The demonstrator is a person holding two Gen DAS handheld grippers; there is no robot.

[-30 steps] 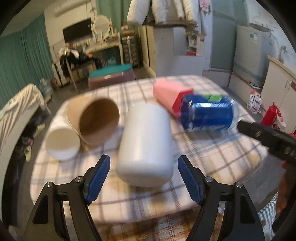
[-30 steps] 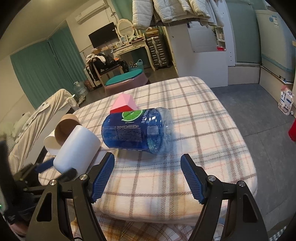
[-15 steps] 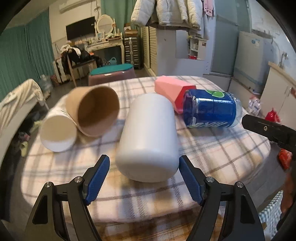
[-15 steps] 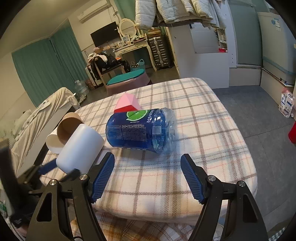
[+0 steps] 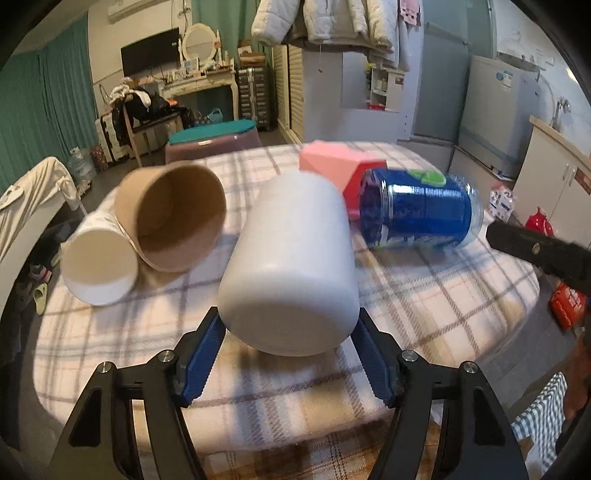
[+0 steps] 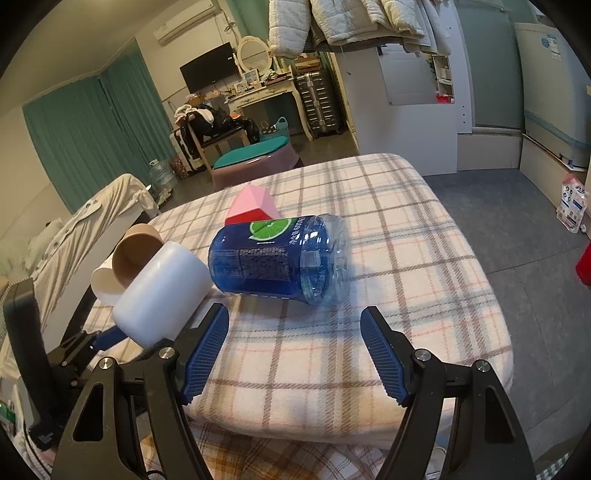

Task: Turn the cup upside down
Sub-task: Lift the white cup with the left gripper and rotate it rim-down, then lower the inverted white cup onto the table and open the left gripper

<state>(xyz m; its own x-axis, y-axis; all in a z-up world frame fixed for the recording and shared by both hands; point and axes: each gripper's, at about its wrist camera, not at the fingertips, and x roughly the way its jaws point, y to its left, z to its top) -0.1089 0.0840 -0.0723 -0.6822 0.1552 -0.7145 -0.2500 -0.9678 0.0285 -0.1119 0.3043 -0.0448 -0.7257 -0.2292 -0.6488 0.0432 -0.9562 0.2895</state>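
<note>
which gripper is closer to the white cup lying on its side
Left. The left gripper has its blue pads at either side of the white cup. The right gripper hangs open off to the cup's right, facing the blue bottle.

Even, soft indoor light is provided. Strong fisheye bending and dark vignetting are seen at the edges. The blue bottle [image 5: 417, 214] is motion-blurred.

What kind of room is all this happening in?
Most likely a lived-in home, a bedroom or studio flat: a dressing table with a round mirror, jackets hanging overhead, and a suitcase by the wall.
</note>
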